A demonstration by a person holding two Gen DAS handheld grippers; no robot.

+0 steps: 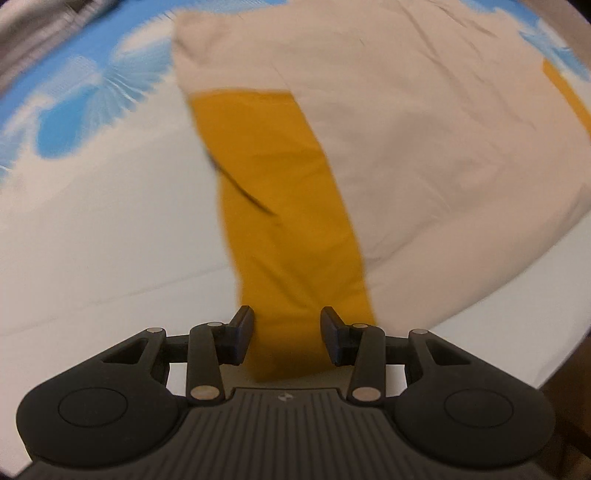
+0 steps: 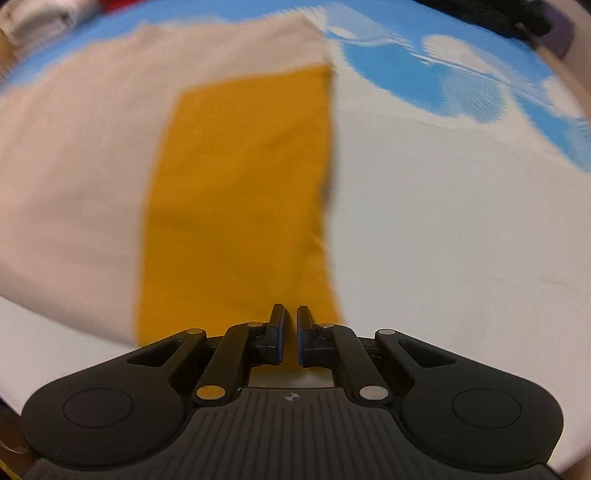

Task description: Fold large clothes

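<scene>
A large beige garment (image 1: 424, 140) with mustard-yellow sleeves lies on a white and blue sheet. In the left wrist view one yellow sleeve (image 1: 280, 206) is folded over the beige body and runs down between my left gripper's (image 1: 287, 334) fingers, which stand apart around it. In the right wrist view the other yellow sleeve (image 2: 240, 199) lies on the beige body (image 2: 74, 155). My right gripper (image 2: 290, 332) has its fingers nearly together with the sleeve's near edge between them. Both views are motion-blurred.
The sheet (image 1: 103, 229) is white near me and blue with white clouds farther away (image 2: 424, 74). The bed's edge (image 1: 546, 350) shows at the lower right of the left view. Dark objects (image 2: 517, 18) sit beyond the sheet at the far right.
</scene>
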